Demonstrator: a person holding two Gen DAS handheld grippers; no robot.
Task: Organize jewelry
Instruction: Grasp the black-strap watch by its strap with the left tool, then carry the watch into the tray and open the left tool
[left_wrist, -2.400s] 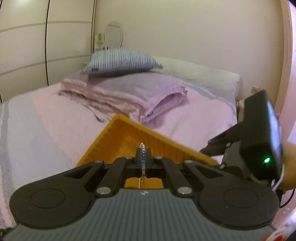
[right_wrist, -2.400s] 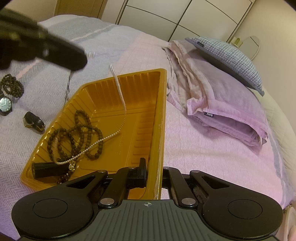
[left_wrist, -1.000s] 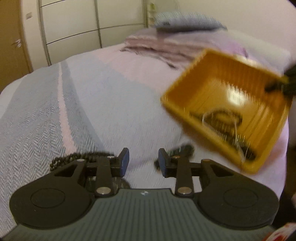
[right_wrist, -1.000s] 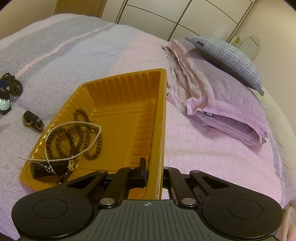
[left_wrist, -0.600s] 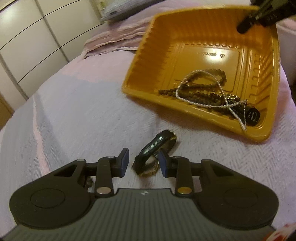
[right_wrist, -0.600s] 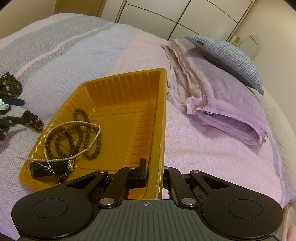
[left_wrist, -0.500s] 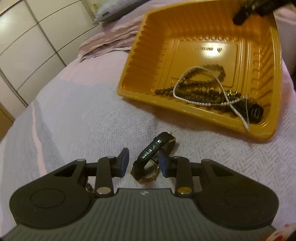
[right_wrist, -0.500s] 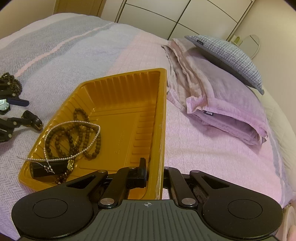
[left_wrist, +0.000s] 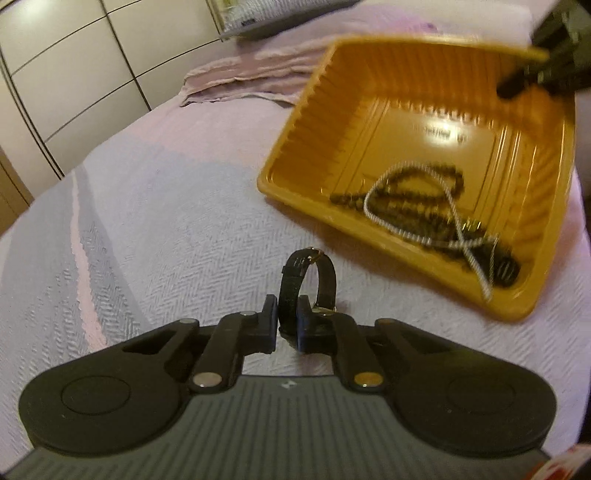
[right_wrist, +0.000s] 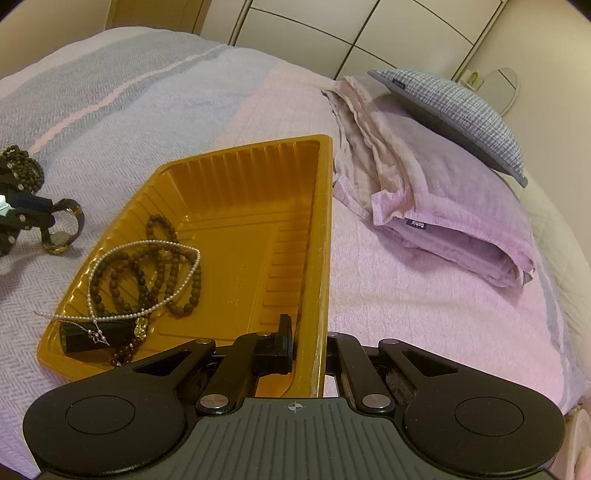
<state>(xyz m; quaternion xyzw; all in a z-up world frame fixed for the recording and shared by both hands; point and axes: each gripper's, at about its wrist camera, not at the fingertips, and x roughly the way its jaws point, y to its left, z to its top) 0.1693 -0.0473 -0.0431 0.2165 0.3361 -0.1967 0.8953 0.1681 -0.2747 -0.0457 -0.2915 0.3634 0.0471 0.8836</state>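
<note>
At the bottom of the left wrist view, the left tool (left_wrist: 287, 321) is closing on the black strap of a wristwatch (left_wrist: 308, 284); the strap sits between the two fingers, which look to be pressing on it. The watch stands on edge on the bed cover (left_wrist: 147, 229), its loop pointing toward 12 o'clock. Taking the thin strap rather than the round case is probably the surer grip, since the strap fits the narrow gap.

Beyond it, toward 1 o'clock, lies the yellow tray (left_wrist: 295, 129), tipped so its near wall faces the watch. Inside rest a dark bead necklace (left_wrist: 413, 199) and a white pearl string (left_wrist: 443, 218), heaped at the near corner, one crossing the other. The tray seems to be the collecting place, so the watch most likely goes there next.

In the right wrist view, the right tool (right_wrist: 306, 347) is clamped shut on the tray's long rim at 6 o'clock, one finger inside the wall and one outside. I judge this holds the light tray steady, and slightly tilted, on the soft bed. At 9 o'clock of that view another coil of dark beads (right_wrist: 18, 168) waits on the cover, outside the tray.

Farther off, toward 2 o'clock, a folded lilac blanket (right_wrist: 461, 206) carries a small dark label with white lettering, too small to read. Embossed writing on the tray floor is blurred and unreadable.
</note>
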